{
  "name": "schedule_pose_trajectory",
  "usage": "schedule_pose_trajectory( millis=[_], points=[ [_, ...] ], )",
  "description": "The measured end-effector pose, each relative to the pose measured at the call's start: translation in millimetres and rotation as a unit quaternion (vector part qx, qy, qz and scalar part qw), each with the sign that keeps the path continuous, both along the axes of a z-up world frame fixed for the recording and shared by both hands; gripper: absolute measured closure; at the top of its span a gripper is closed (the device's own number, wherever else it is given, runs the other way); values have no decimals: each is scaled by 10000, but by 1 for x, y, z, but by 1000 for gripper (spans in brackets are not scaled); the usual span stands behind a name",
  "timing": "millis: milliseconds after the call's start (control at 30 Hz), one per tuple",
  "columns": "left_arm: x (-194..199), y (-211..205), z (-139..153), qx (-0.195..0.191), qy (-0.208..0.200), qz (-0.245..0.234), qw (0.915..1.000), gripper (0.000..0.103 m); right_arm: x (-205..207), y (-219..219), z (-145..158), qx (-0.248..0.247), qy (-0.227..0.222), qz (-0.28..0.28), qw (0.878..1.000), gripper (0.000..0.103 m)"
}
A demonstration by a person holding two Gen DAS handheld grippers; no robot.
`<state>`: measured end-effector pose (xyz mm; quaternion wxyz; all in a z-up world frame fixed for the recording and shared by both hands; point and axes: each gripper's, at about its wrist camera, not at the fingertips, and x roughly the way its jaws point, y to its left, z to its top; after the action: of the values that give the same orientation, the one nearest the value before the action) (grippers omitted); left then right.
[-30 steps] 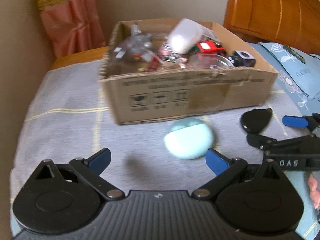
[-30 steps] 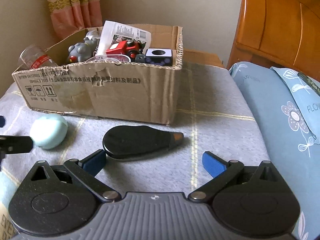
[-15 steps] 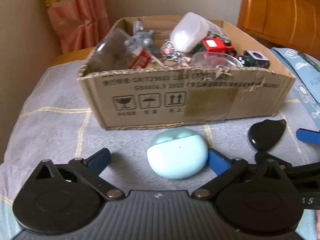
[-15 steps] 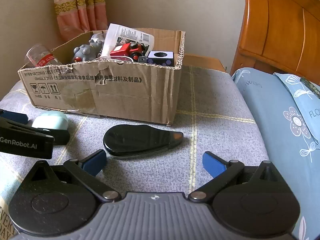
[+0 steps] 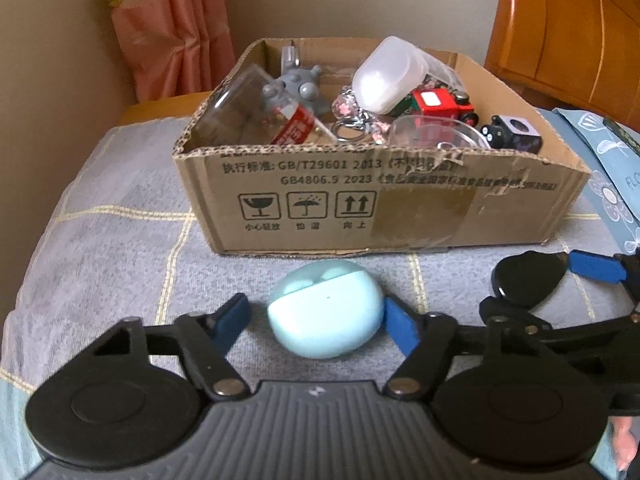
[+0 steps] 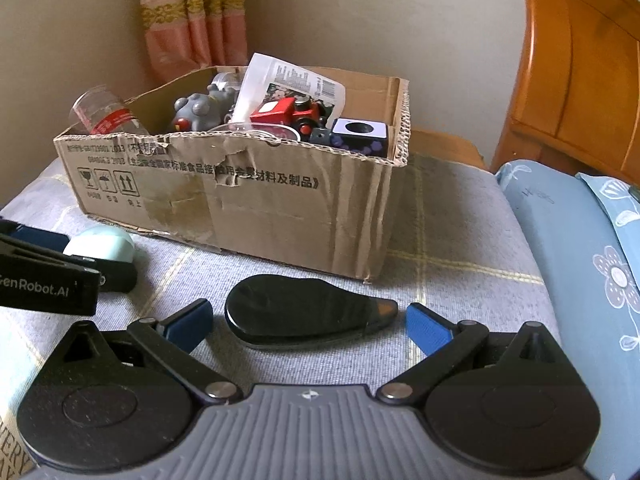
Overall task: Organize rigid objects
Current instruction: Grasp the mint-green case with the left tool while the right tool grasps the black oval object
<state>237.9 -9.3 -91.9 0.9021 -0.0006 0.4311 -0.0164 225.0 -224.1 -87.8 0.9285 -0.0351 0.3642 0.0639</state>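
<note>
Left wrist view: left gripper [image 5: 318,316] over grey checked bedspread [image 5: 108,240], fingers [image 5: 234,316] just closing around pale blue rounded earbud case [image 5: 326,312]; right pad touching case, left pad close beside it with a sliver of gap, firm grasp not confirmed. Case lying on bedspread just in front of open cardboard box [image 5: 400,208] holding red toy car [image 5: 438,106], grey plastic figure [image 5: 294,90], clear plastic bottle [image 5: 248,114].

Right wrist view: right gripper [image 6: 308,324] with fingers [image 6: 428,330] released, spread either side of glossy black teardrop-shaped case [image 6: 304,316], neither pad touching. Black case flat on bedspread, near box corner
</note>
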Motion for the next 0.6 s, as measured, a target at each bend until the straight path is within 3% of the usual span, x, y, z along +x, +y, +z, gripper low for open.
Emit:
schedule_pose_trajectory(
  millis=[67, 333, 600],
  points=[
    [1, -2, 1, -8, -17, -25, 10000, 41, -1, 1, 2, -9, -7, 57, 10000, 10],
    [1, 0, 2, 52, 10, -207, 9998, 43, -3, 5, 6, -101, 148, 104, 9998, 10],
    [-5, 3, 8, 277, 94, -685, 9972, 43, -12, 6, 19, -122, 319, 370, 9987, 10]
  ],
)
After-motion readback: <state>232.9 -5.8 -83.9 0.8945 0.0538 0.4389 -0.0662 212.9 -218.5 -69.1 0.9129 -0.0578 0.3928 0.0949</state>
